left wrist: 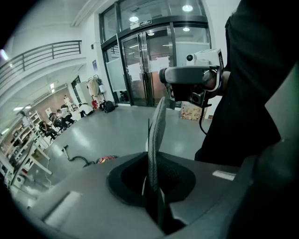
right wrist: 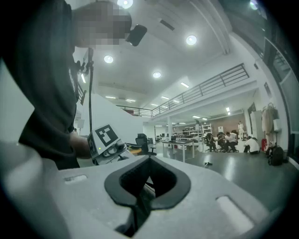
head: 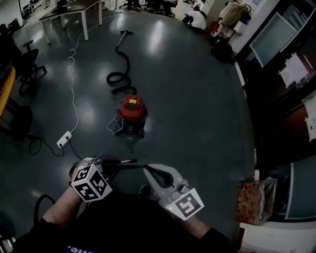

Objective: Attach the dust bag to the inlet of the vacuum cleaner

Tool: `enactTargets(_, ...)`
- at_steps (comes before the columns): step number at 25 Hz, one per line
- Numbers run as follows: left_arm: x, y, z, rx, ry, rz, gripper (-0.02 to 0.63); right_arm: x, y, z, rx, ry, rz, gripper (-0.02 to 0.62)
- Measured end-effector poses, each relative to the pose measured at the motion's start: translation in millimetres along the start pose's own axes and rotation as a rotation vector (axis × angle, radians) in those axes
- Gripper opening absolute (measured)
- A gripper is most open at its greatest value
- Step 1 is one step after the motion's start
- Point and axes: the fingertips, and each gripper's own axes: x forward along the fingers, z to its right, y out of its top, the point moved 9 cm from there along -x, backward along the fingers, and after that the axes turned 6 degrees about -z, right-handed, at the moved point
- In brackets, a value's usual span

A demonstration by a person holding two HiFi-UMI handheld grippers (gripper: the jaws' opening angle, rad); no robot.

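Note:
The red-lidded vacuum cleaner [head: 132, 106] stands on the dark floor well ahead of me, and its black hose [head: 121, 64] snakes away from it. It shows small and far off [left wrist: 106, 159] in the left gripper view. Both grippers are held close to my body and point toward each other. My left gripper [head: 118, 163] is shut on a thin grey textured sheet, the dust bag [left wrist: 156, 135], which is seen edge-on and rises from the jaws [left wrist: 154, 186]. My right gripper [head: 148, 170] is shut, and I see nothing between its pads [right wrist: 142, 196]. Most of the bag is hidden.
A white power strip [head: 64, 140] with its cable lies on the floor to the vacuum's left. Office chairs [head: 24, 62] and a table [head: 74, 12] stand at the far left. A patterned bag [head: 252, 200] and dark cabinets [head: 286, 74] line the right side.

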Motion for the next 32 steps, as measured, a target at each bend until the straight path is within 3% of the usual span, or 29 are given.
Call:
enactTargets(18,36.0,18.8,-1.4,-0.023,0.05,-0.064,0.023,-13.9,-14.2,43.9,0.038,0.063,0.036,0.002)
enactTargets(23,66.5,11.9,-11.3,-0.059,0.108,-0.125,0.023,-18.0,-34.7,78.7,0.06,0.06,0.001,0.002)
enactTargets(28,94.9,-3.8,-24.0,-0.104,0.095,-0.144,0.023,-10.9,-45.1,99.2,0.072,0.049,-0.061,0.002)
enactTargets(32,119.0,-20.7,-48.4,-0.09,0.088,-0.127,0.023,12.2,-54.2,113.0,0.077,0.014,-0.116,0.002)
